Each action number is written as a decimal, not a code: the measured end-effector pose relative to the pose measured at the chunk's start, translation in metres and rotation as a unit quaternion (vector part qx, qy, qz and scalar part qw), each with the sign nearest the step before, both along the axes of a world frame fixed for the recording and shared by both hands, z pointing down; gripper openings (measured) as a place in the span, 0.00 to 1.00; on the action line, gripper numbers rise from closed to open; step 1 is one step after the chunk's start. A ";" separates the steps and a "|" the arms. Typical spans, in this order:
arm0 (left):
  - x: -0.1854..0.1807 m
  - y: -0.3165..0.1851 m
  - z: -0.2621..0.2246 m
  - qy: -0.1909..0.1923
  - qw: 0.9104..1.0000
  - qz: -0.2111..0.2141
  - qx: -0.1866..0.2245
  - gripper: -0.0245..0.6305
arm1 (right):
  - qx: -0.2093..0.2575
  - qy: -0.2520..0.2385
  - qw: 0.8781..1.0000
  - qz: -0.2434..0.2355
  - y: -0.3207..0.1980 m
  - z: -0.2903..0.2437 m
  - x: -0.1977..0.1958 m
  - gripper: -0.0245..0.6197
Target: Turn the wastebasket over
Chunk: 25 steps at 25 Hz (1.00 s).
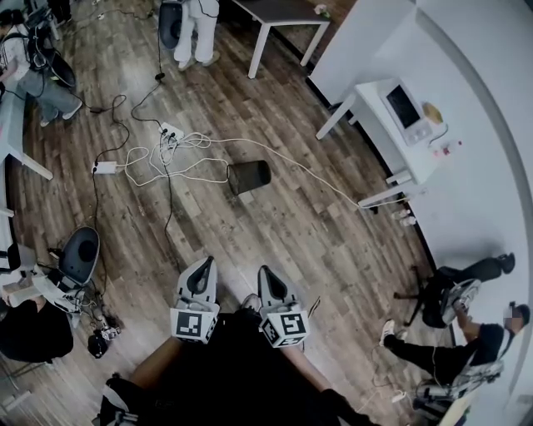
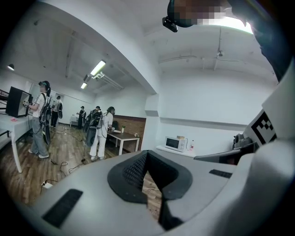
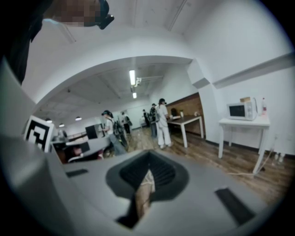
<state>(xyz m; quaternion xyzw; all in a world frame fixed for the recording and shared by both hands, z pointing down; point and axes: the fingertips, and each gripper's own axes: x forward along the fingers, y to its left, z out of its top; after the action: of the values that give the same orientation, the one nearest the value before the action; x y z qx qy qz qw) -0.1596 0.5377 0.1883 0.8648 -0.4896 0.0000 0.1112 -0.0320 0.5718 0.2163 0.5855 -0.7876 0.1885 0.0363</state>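
Across the plank floor, which fills most of the head view, the main hazard is clutter. White cables loop over the boards, and one runs on to the right, passing just beside the wastebasket. My judgement: a foot or the basket could snag that run and drag the power strip along with it. Room noted: open workspace, white walls, strip lights overhead. A white table stands against the right wall with a microwave on it. A dark-topped table is at the far end, and a person in white stands beside it. A seated person is at the lower right, and an office chair is at the left. The wastebasket, black mesh, appears to lie on its side on bare floor near the middle of the room, well apart from both grippers. The left gripper and right gripper are held side by side, close to the operator. Each has its jaws fully together with nothing between them, and only floor shows past the pads. Further risks, judged: the jaws must part before any grip on the rim, since a push from closed tips would likely roll the round basket away into the cables. Thin mesh may also flex or slip under a pinch.
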 end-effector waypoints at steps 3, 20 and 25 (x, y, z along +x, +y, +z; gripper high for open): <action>-0.013 -0.008 0.010 -0.015 1.000 0.019 -0.003 0.08 | 0.000 0.000 1.000 0.007 -0.008 0.000 -0.016 0.09; -0.044 -0.057 0.019 0.009 0.999 0.023 -0.025 0.08 | -0.023 0.003 0.999 0.022 -0.061 0.019 -0.051 0.09; -0.036 -0.098 0.018 0.002 1.000 0.012 -0.022 0.08 | -0.019 0.002 1.000 0.017 -0.108 0.019 -0.040 0.09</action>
<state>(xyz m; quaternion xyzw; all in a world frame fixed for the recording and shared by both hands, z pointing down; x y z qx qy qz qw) -0.1955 0.4398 0.2062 0.8682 -0.4785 0.0100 0.1311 -0.0723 0.4639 0.2350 0.5980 -0.7740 0.2029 0.0456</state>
